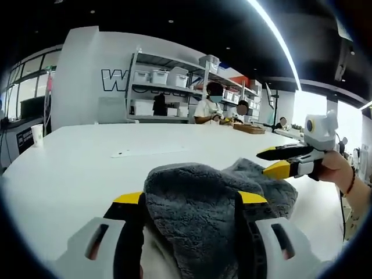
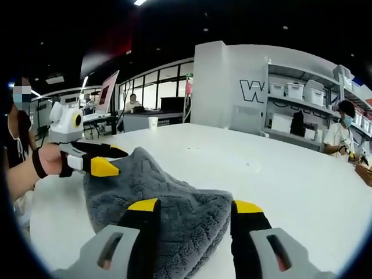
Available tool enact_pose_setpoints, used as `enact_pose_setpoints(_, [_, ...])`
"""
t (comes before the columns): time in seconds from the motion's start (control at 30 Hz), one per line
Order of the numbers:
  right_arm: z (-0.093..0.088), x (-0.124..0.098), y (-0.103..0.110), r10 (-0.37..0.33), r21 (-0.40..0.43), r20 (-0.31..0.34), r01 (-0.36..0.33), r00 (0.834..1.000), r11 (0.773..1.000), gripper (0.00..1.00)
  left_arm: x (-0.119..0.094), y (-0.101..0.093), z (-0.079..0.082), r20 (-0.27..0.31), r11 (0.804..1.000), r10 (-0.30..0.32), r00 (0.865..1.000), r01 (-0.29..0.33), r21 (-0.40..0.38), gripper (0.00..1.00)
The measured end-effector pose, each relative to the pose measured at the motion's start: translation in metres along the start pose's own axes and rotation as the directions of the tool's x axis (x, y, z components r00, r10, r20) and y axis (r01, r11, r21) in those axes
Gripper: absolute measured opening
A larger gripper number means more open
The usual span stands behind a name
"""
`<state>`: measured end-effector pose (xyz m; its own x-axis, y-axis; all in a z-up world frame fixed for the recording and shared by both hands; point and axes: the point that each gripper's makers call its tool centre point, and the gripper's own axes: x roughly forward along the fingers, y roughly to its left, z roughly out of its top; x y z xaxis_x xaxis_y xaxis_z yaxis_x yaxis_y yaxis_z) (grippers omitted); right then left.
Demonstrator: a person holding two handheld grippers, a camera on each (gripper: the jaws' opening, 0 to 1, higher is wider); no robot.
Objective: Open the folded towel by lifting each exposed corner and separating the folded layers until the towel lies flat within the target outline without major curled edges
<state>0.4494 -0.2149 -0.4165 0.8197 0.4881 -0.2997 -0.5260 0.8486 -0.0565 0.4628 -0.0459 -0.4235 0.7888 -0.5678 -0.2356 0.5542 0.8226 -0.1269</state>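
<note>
- The grey towel [image 1: 218, 206] lies bunched on the white tabletop [image 1: 75, 168], and its folds hide any corners or layer edges; in the left gripper view its near part runs out of sight behind the jaws at 6 o'clock.
- The left gripper [image 1: 190, 199] has its yellow-tipped jaws spread wide with towel pile filling the space between them; whether they press the cloth cannot be told here.
- The right gripper view shows that same left gripper [image 2: 107, 160] at 9 o'clock, held in a hand [image 2: 49, 161], its jaws close together at the towel's raised edge; if cloth is pinched is hard to make out.
- The right gripper [image 2: 195, 204] stands with jaws apart, the towel's [image 2: 163, 197] near end lying between them.
- In the left gripper view the right gripper [image 1: 273, 161] enters at 3 o'clock, jaws parted, touching the towel's far edge.
- Shelving with white bins [image 1: 174, 81] and seated people [image 1: 209, 107] stand well behind the tabletop; a paper cup [image 1: 37, 135] sits at 9 o'clock.
</note>
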Motion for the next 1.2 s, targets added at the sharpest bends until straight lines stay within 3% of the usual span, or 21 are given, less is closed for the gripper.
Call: enact_pose_setpoints(1.2, [-0.012, 0.013, -0.017, -0.038, 0.063, -0.008, 0.039, 0.999, 0.997, 0.43, 0.009, 0.006, -0.001, 0.01, 0.999, 0.039, 0.999, -0.039, 0.028, 0.6])
